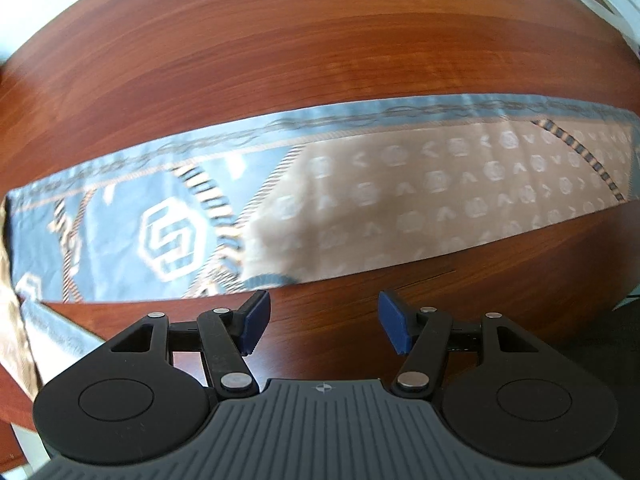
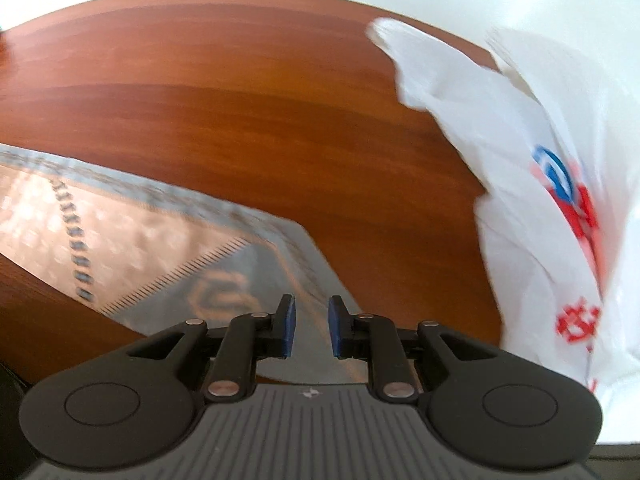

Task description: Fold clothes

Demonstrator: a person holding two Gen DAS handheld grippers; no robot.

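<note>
Silky, thin printed cloth: the scarf (image 1: 320,188) lies as a long flat band across the wooden table (image 1: 280,52), blue-grey bordered with a tan patterned middle. In the left wrist view its left end appears to turn down and run toward the table's near edge.

Handling, as a judgement: light, limp and probably slippery on the polished wood. It would slide if pushed and sag between two holds. It looks doubled along its length, but no layer edge shows clearly enough to settle that. Corners and the hemmed border are the sound places to pinch; the middle offers no firm edge.

Left gripper (image 1: 322,322): pads well apart, nothing between them, poised over bare wood just short of the scarf's near edge.

Right gripper (image 2: 311,326): pads a narrow gap apart, not closed. Scarf pattern shows through the gap; whether any fabric sits between the pads, I cannot tell. It is over the scarf's right-hand end.

View differences: the left wrist view shows nearly the scarf's whole length and the turned left end. The right wrist view shows only the right end, blurred. It shows a white plastic bag (image 2: 540,184), printed red and blue, beyond that end, apart from the scarf; the left wrist view catches only a corner of it.
</note>
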